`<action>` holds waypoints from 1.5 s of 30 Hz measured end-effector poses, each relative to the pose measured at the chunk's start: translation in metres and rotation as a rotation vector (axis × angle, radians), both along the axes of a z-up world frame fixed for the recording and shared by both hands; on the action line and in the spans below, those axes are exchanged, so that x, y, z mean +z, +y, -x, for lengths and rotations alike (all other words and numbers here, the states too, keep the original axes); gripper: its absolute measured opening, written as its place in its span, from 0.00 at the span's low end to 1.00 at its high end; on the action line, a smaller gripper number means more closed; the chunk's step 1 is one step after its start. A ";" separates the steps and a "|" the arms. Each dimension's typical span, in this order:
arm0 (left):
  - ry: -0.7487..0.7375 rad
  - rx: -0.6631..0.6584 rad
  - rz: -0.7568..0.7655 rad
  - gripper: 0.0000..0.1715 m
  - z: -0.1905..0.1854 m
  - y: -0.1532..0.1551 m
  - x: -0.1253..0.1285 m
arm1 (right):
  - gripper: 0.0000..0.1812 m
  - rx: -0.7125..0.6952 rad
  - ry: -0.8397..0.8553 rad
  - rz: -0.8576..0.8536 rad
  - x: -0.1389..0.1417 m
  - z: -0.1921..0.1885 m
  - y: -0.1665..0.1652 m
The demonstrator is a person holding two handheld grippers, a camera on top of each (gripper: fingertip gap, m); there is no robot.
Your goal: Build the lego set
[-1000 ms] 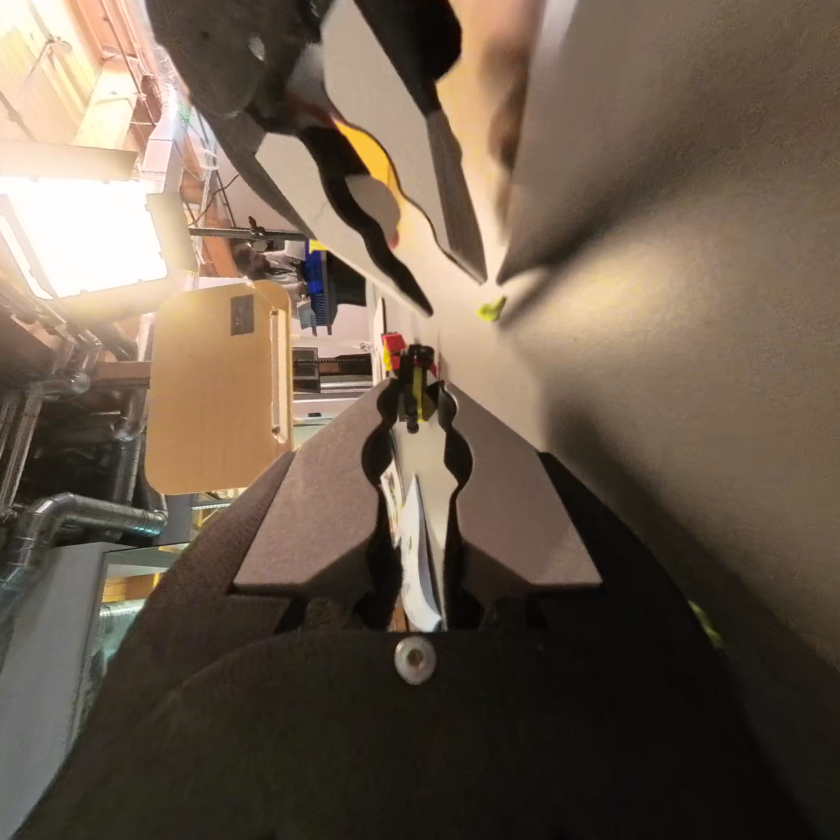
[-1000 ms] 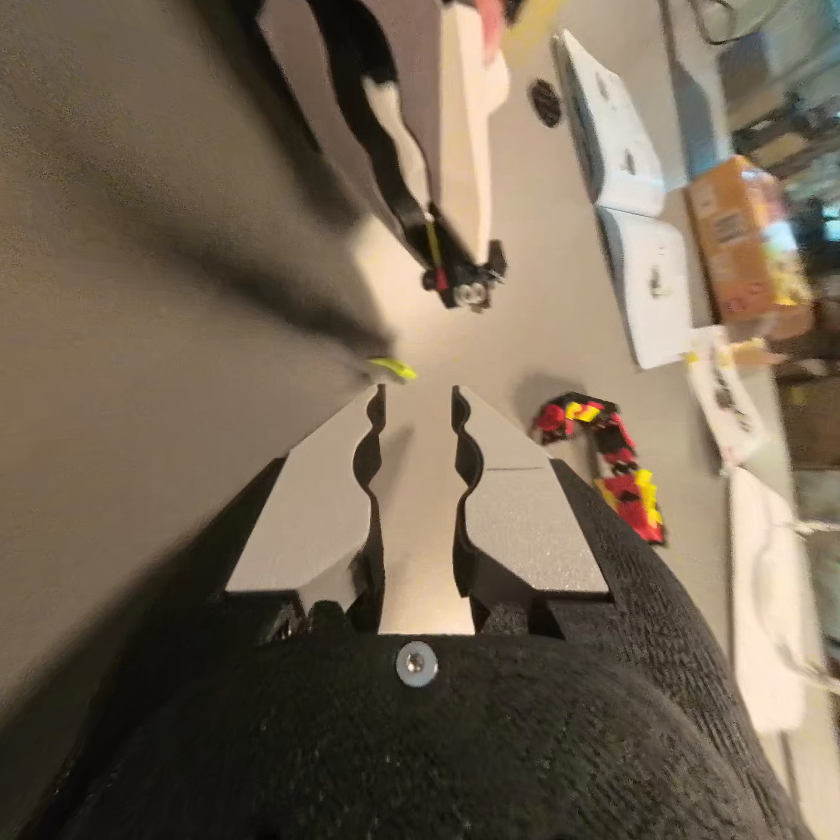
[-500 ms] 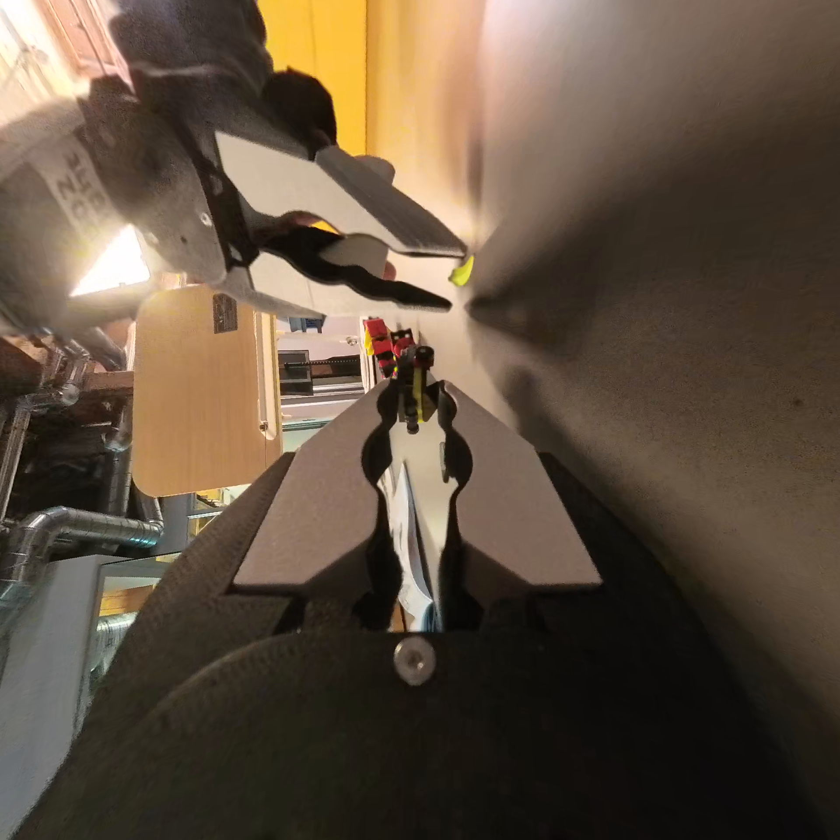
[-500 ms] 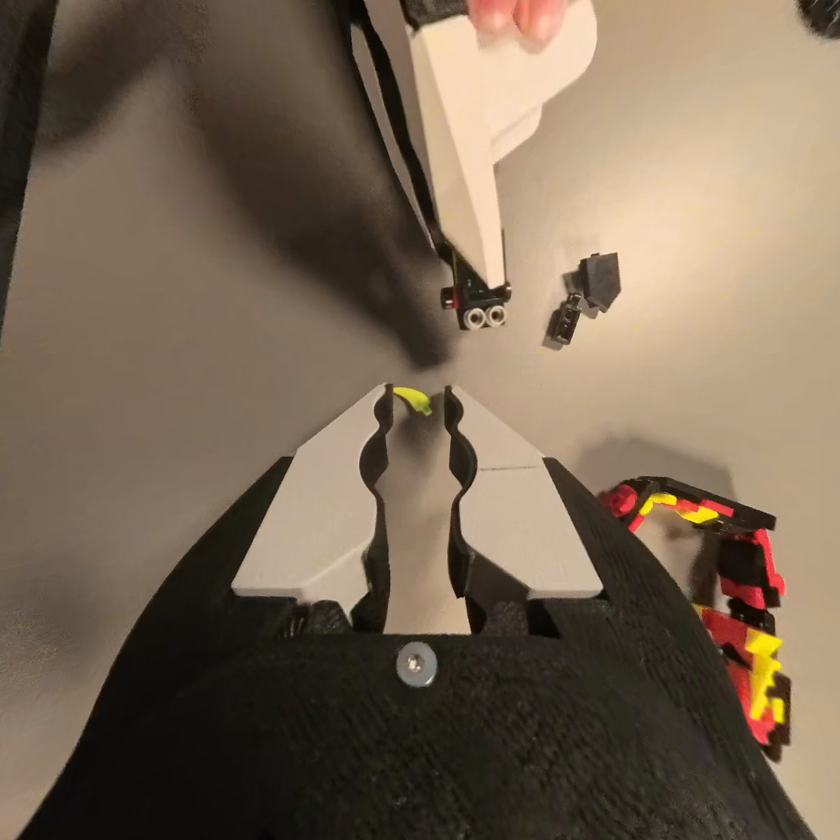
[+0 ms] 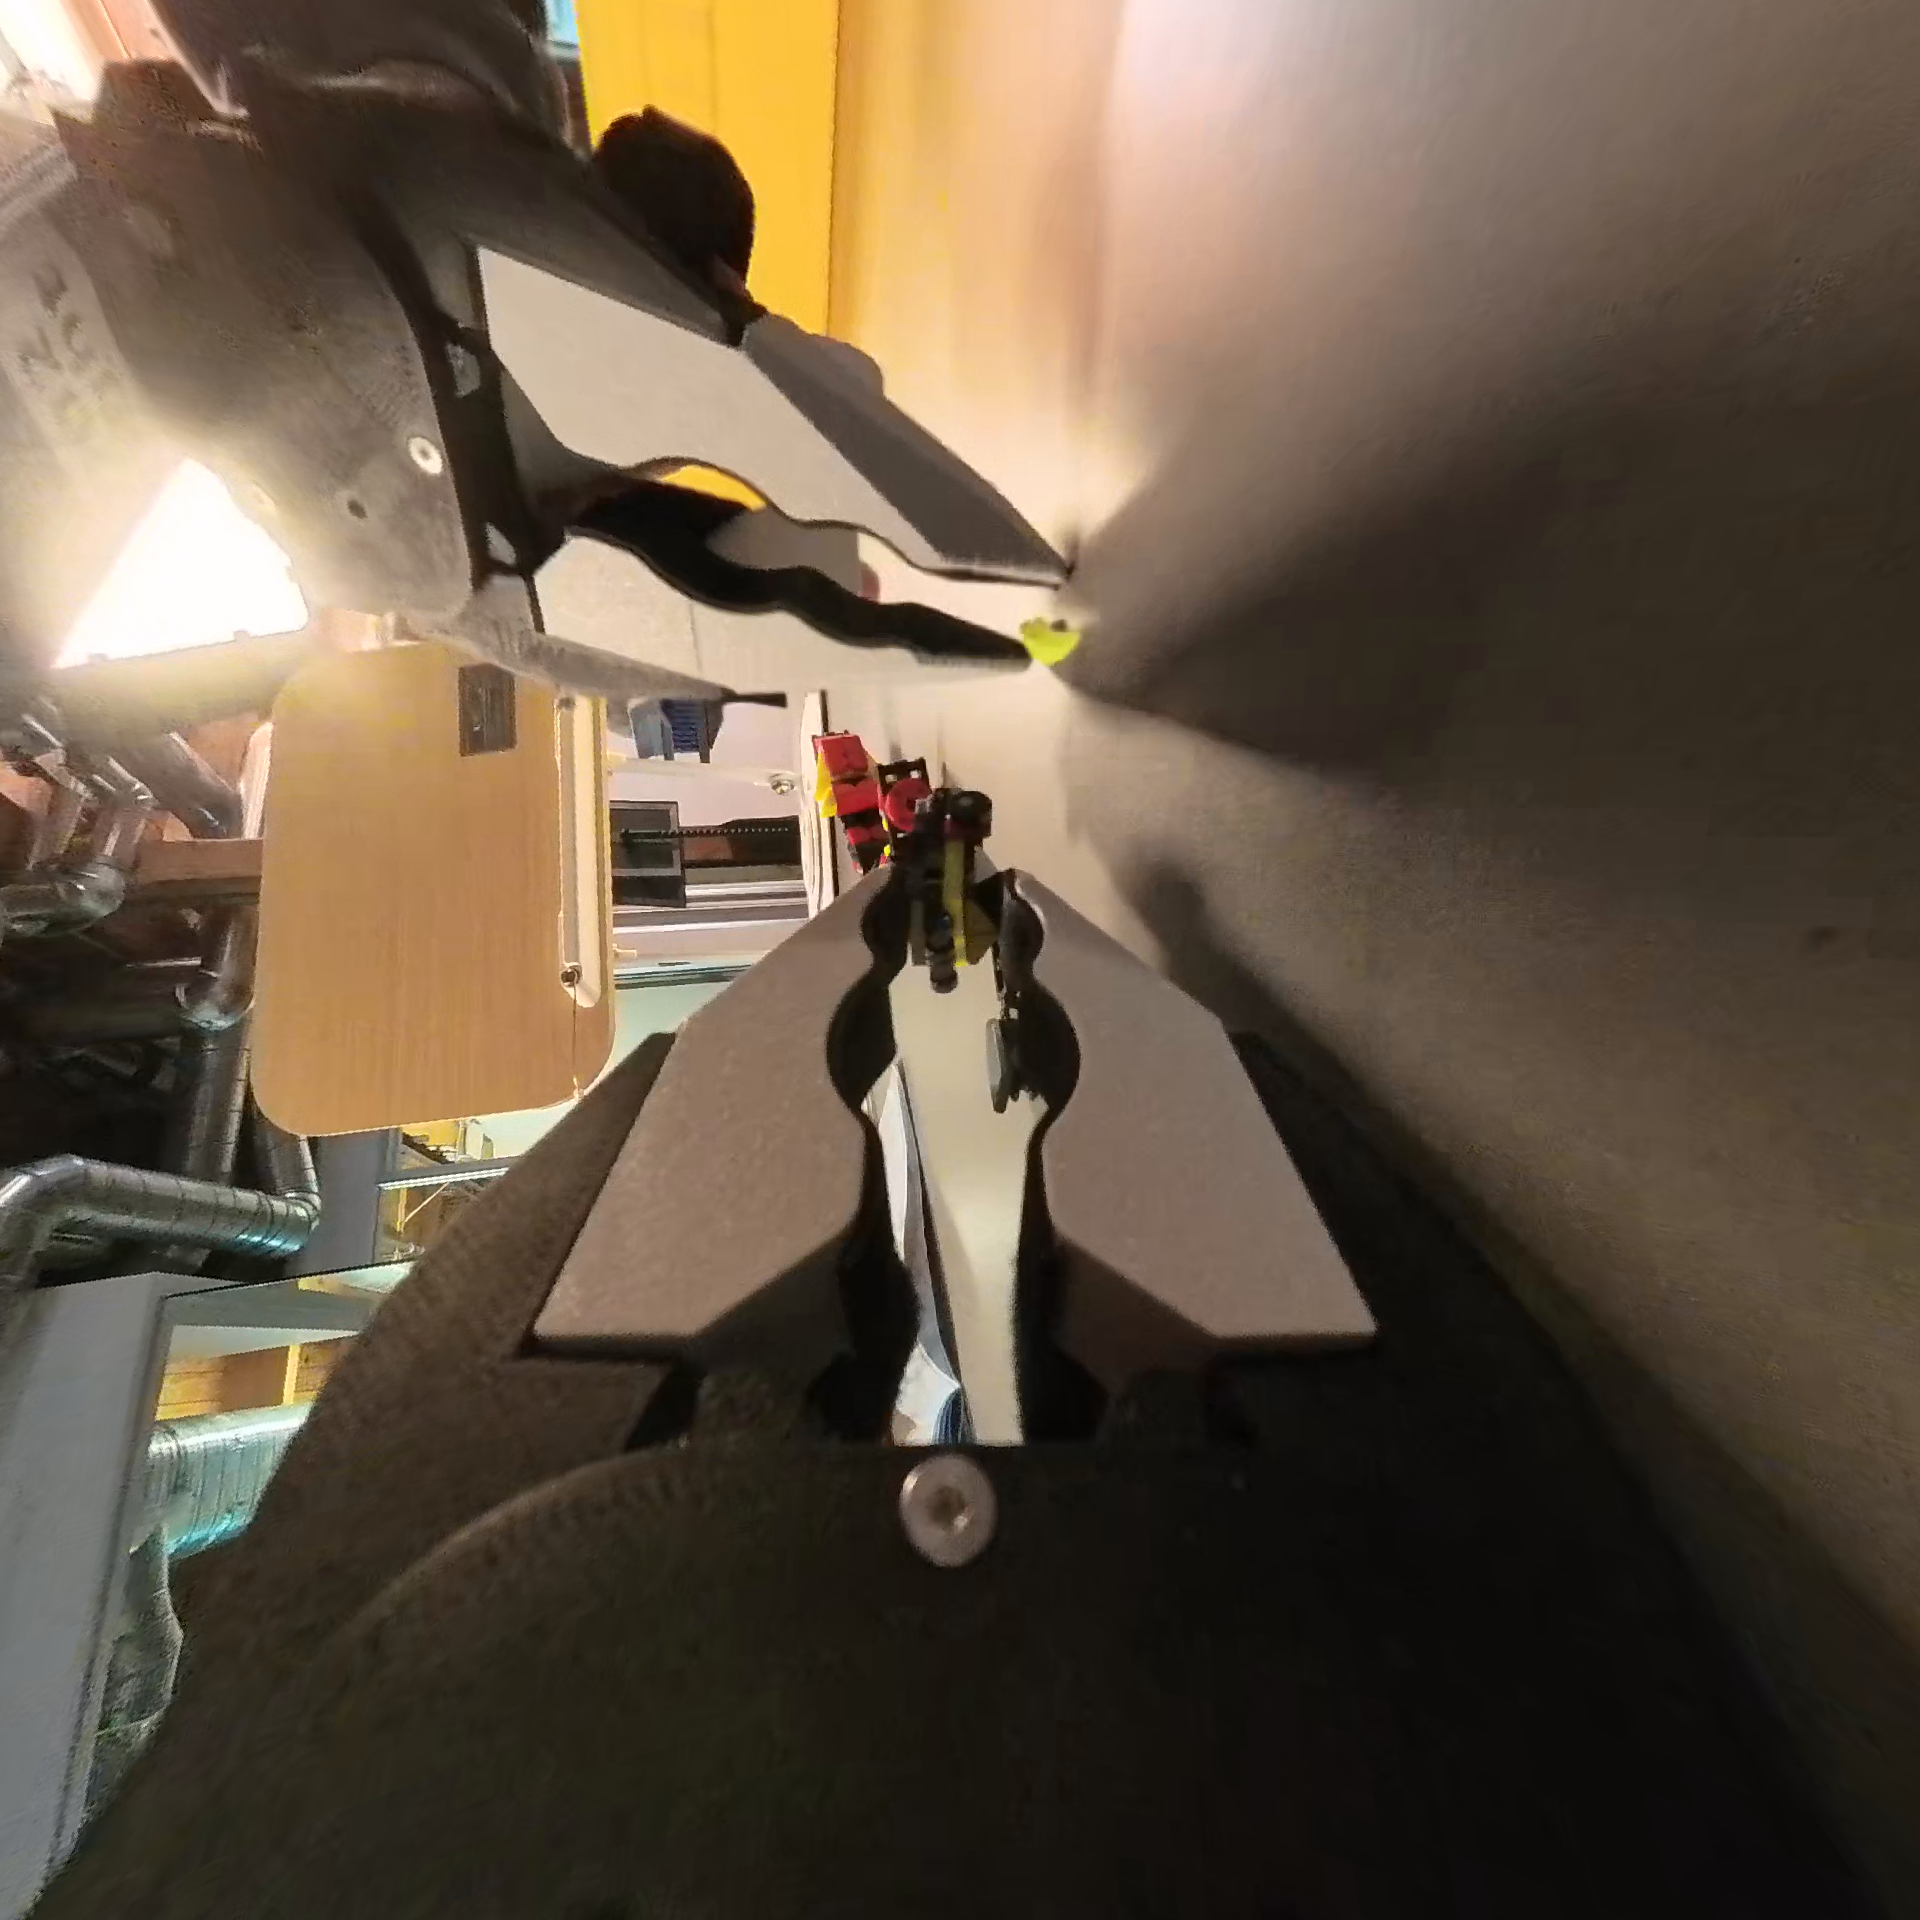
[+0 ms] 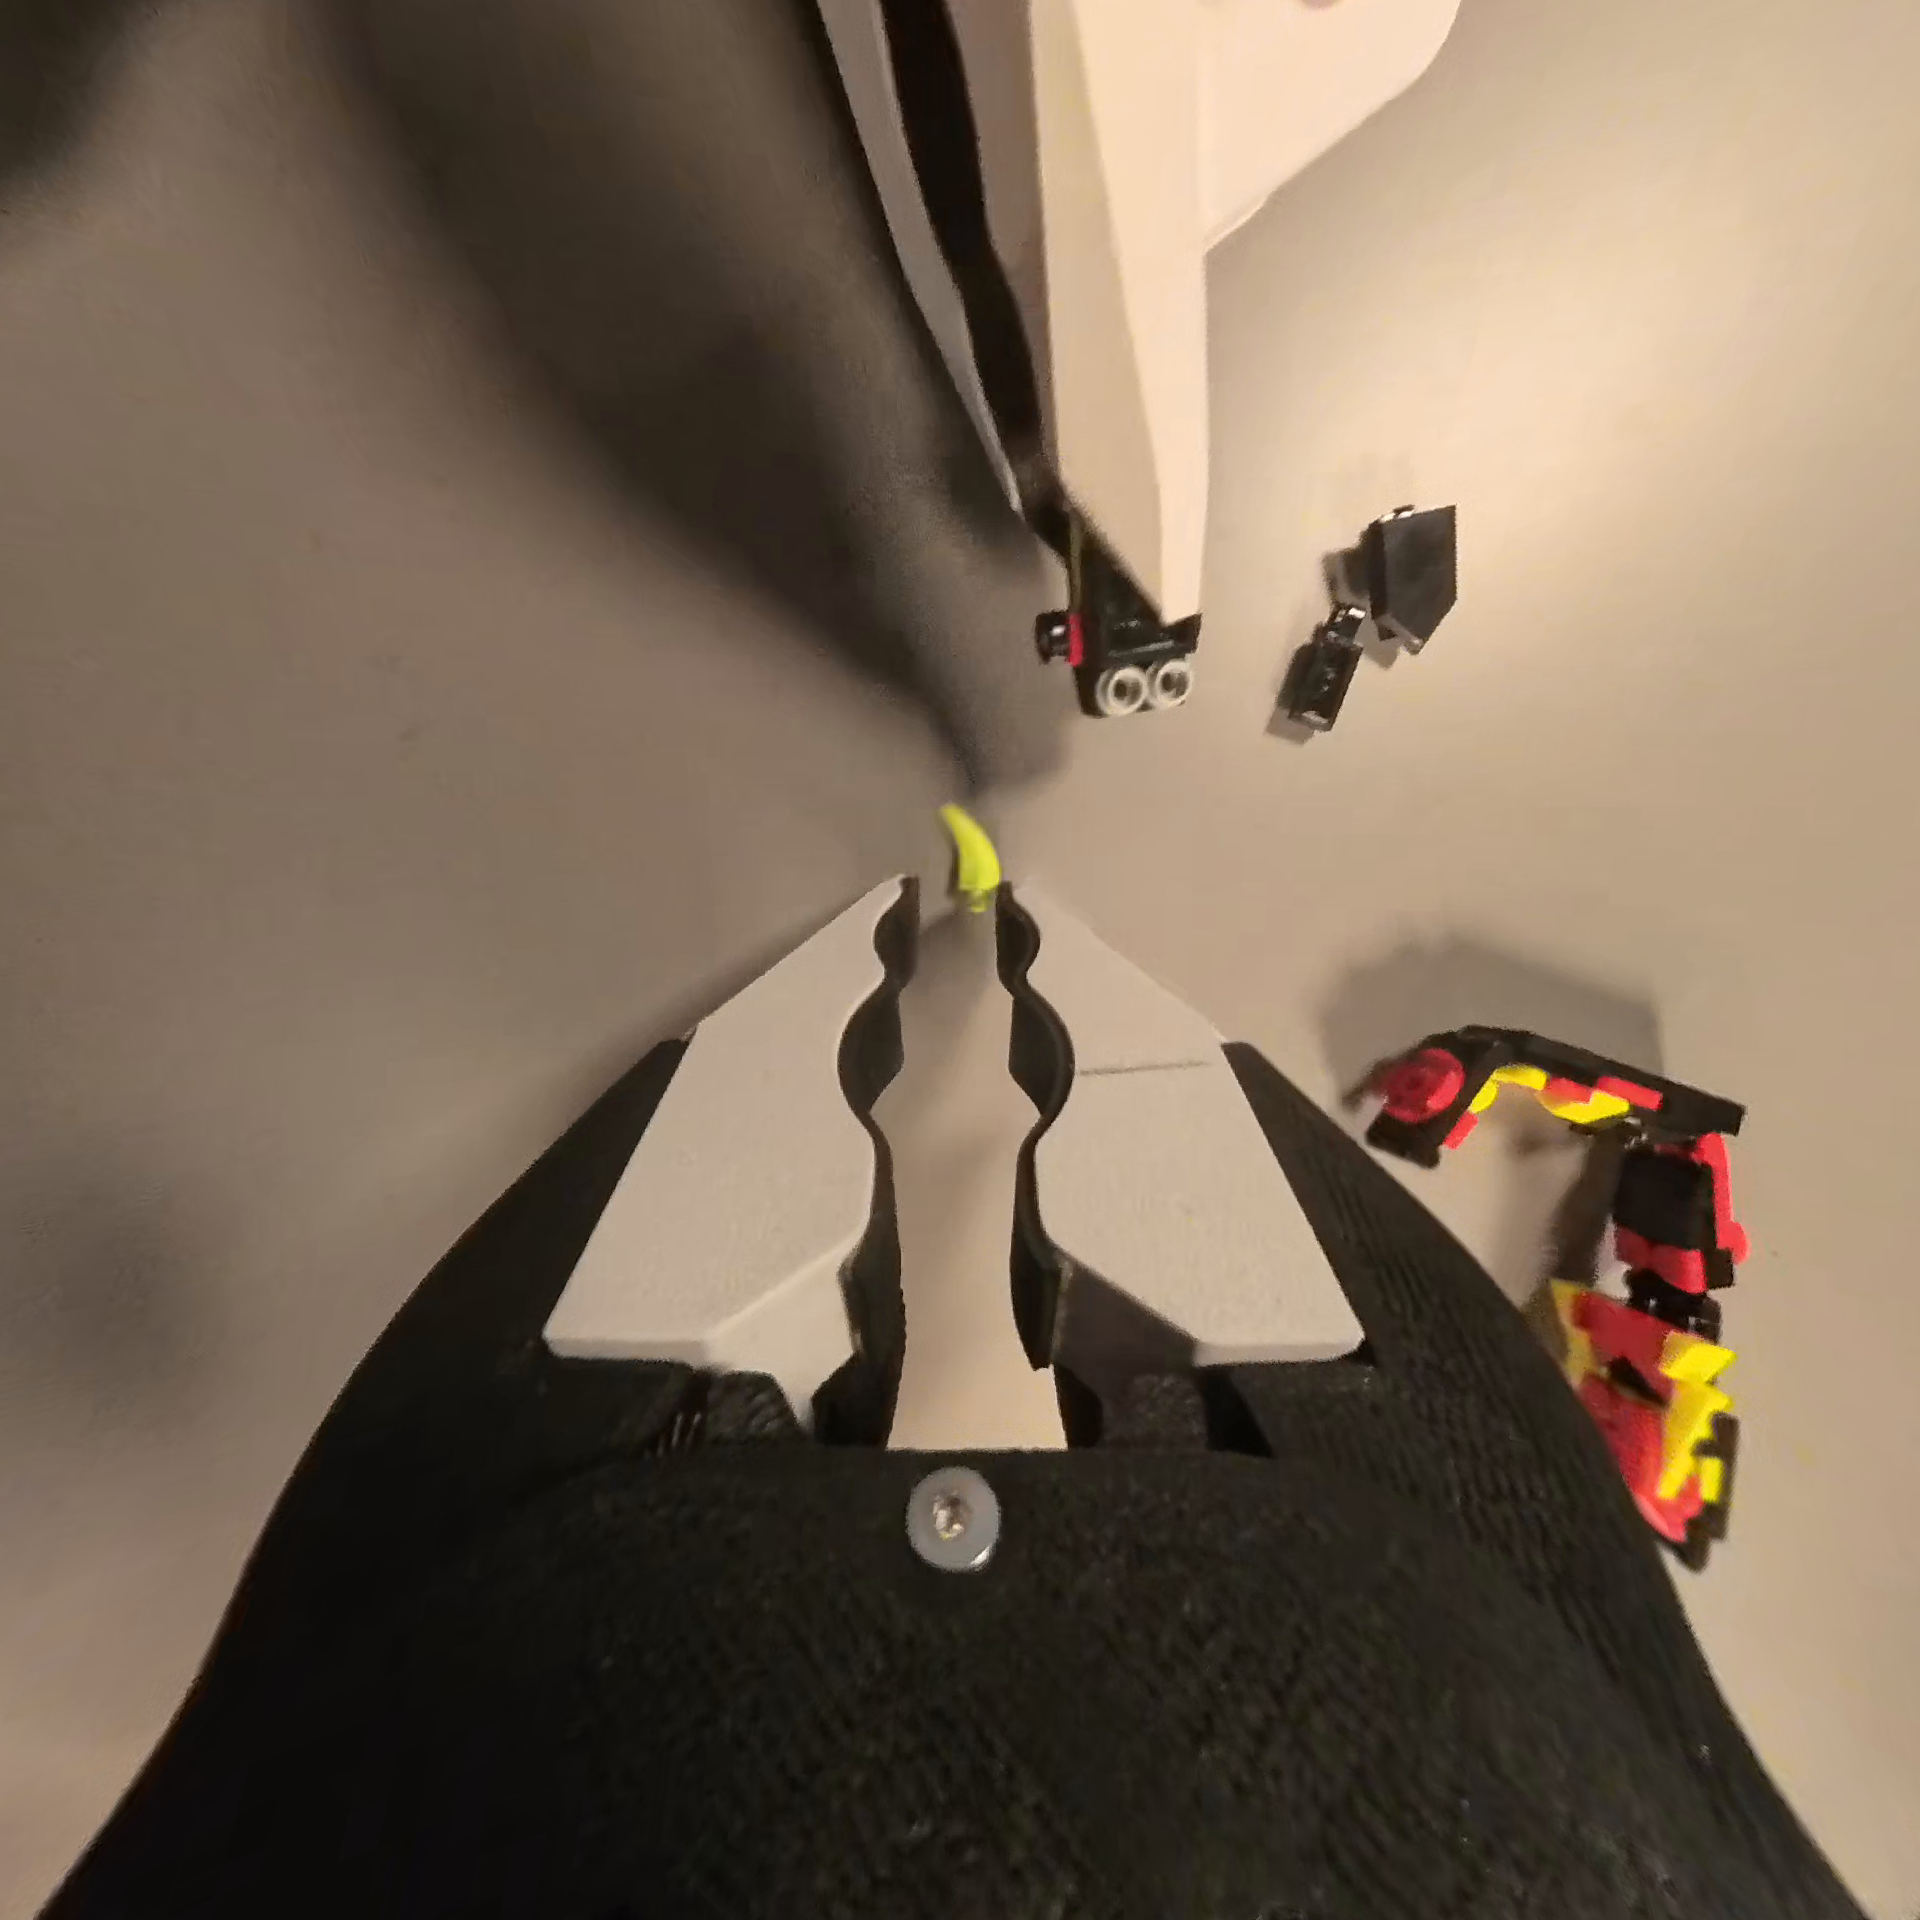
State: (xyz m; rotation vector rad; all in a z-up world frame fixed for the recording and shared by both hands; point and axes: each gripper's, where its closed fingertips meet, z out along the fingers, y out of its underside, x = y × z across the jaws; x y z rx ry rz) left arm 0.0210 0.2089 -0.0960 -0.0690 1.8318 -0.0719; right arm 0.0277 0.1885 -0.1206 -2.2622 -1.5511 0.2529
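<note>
On the table (image 6: 416, 727), one lime claw (image 6: 966, 854), two black pieces (image 6: 1371, 613).

Hardly any writing, none I can read

From my feed I see raised lettering on the grey housing of the right gripper (image 5: 1044, 608), smeared by blur, and a small dark plate (image 5: 488, 709) on the wooden panel (image 5: 416, 914), its marks too small to read.

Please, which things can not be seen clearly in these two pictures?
- Right wrist view: whether the right gripper touches the small lime piece; its tips hide the piece's near end.
- Both views: most of the small black assembly is covered by the left gripper.
- Right wrist view: the red and yellow model is blurred.
</note>
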 end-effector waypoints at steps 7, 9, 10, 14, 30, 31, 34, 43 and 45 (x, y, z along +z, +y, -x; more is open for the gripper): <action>0.007 0.001 0.012 0.09 -0.003 0.000 -0.002 | 0.07 -0.020 0.025 0.077 0.005 -0.008 -0.013; 0.004 -0.001 0.009 0.09 -0.003 0.000 -0.002 | 0.07 -0.075 0.049 0.073 0.008 -0.007 -0.004; 0.004 0.001 0.009 0.09 -0.004 0.000 -0.002 | 0.07 -0.117 0.063 0.096 0.007 -0.006 0.000; 0.006 0.002 0.010 0.09 -0.004 0.001 -0.003 | 0.07 -0.273 0.172 0.240 0.003 -0.003 0.005; 0.011 -0.010 0.001 0.09 -0.005 -0.001 -0.005 | 0.00 -0.463 -0.005 0.046 0.005 -0.005 0.012; 0.006 -0.014 -0.006 0.09 -0.005 -0.002 -0.004 | 0.00 -0.512 0.070 0.020 0.011 -0.008 0.017; 0.006 -0.022 -0.008 0.09 -0.005 -0.004 -0.004 | 0.00 -0.653 0.358 -0.068 0.033 -0.016 0.032; 0.034 -0.027 0.024 0.09 -0.003 0.005 -0.001 | 0.07 -0.450 0.364 -0.119 0.025 -0.017 0.021; 0.035 -0.031 0.025 0.09 0.000 0.008 0.002 | 0.07 -0.309 0.203 -0.078 0.019 -0.020 0.022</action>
